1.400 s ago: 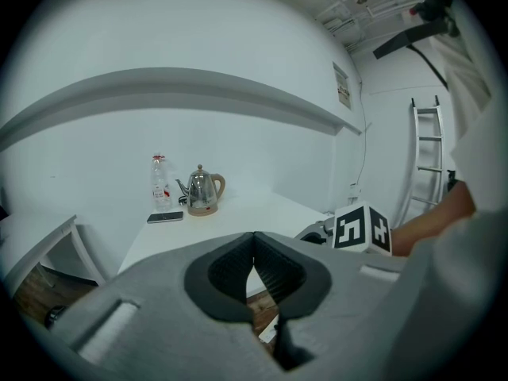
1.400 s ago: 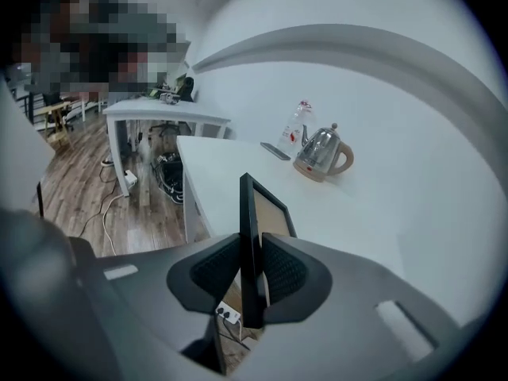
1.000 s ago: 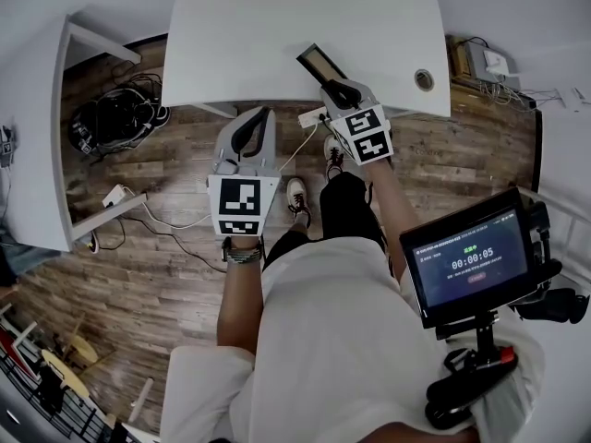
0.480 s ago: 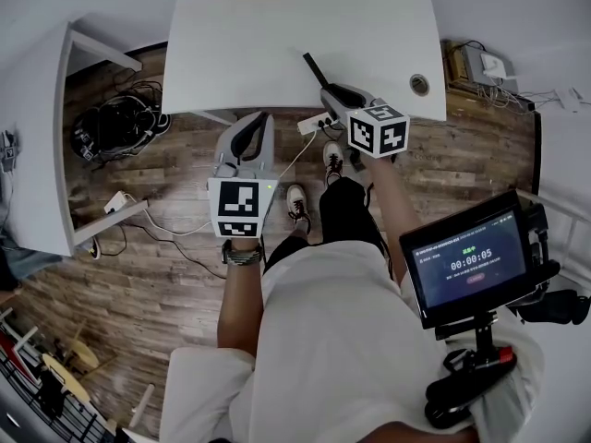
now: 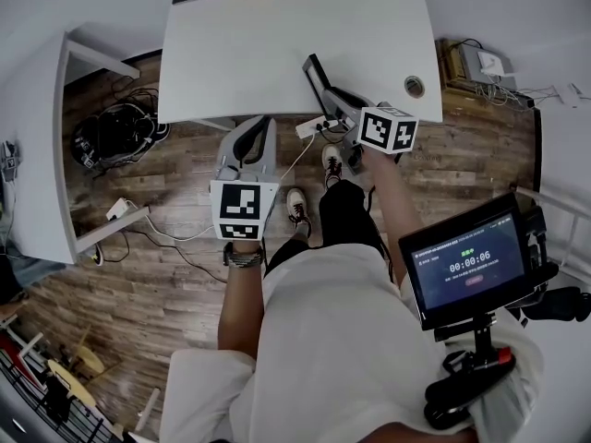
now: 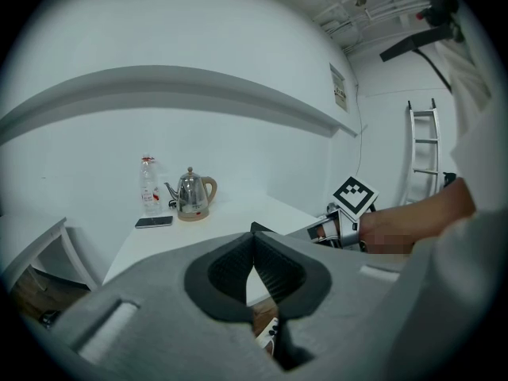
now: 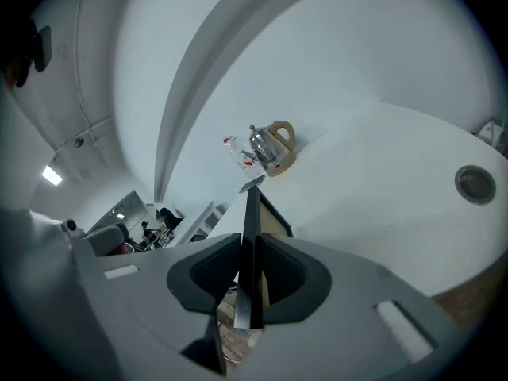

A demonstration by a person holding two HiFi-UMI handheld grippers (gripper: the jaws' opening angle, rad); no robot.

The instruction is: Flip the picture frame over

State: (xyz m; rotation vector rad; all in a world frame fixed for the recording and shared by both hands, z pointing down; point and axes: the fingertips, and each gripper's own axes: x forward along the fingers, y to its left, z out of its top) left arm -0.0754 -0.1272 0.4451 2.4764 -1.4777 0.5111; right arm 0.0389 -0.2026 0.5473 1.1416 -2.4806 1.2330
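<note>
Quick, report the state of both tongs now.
Left tongs: closed, empty.
Right tongs: closed on the thin black-edged picture frame.

Worktop (image 5: 277, 44) bare across the middle, so there is wide room to pass there. Far edge is crowded with kettle (image 6: 193, 195), bottle (image 6: 148, 185) and phone (image 6: 154, 222) close together. Near right edge is blocked by the picture frame (image 5: 317, 74), held edge-up in the right hand-held gripper (image 5: 331, 95). Cable hole (image 5: 414, 86) sits near the right corner. Left hand-held gripper (image 5: 257, 129) is off the near edge, over the floor (image 5: 175, 247), jaws together.
</note>
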